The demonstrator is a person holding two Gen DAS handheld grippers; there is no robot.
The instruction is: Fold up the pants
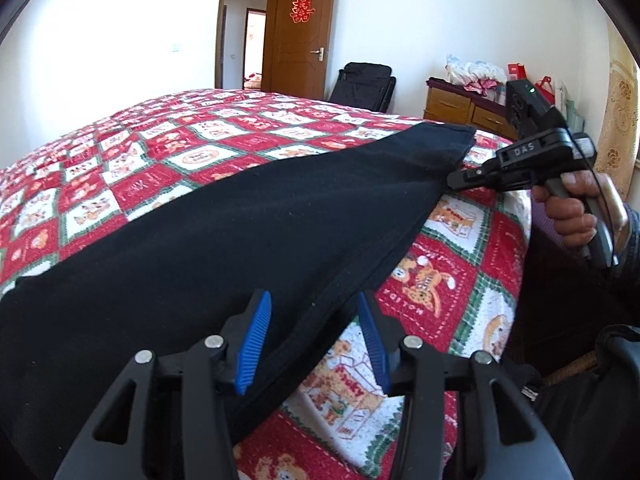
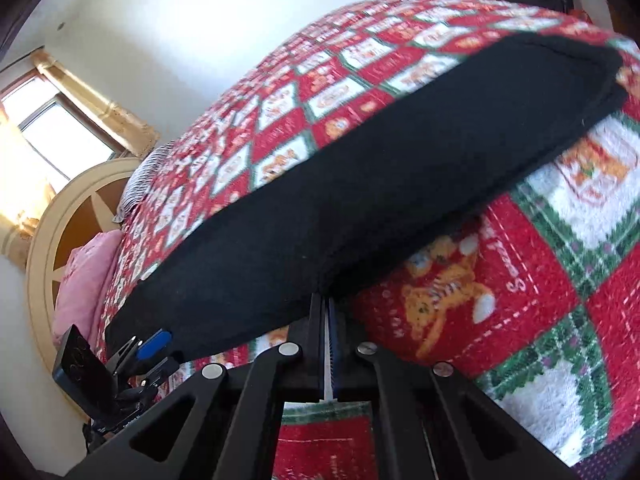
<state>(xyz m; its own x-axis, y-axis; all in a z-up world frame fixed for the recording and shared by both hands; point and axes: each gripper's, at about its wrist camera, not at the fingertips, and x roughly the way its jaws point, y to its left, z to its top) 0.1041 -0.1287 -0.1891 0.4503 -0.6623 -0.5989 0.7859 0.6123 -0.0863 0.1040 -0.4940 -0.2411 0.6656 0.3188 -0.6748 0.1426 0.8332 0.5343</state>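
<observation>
Black pants (image 1: 240, 220) lie in a long folded strip across the red checked quilt (image 1: 440, 280) of a bed. The left gripper (image 1: 314, 300) is open, its blue pads (image 1: 256, 340) either side of the pants' near edge without pressing on it. In the left wrist view, a hand holds the right gripper (image 1: 454, 180) at the far end of that edge, near the hem. In the right wrist view, the right gripper (image 2: 328, 300) is shut on the edge of the pants (image 2: 360, 180), lifting it slightly off the quilt (image 2: 540, 280). The left gripper (image 2: 152, 346) shows at the lower left.
An open wooden door (image 1: 304, 40), a black chair (image 1: 364, 84) and a wooden dresser (image 1: 464, 108) piled with things stand beyond the bed. A round headboard (image 2: 44, 240), a pink pillow (image 2: 84, 280) and a bright window (image 2: 52, 128) are at the other end.
</observation>
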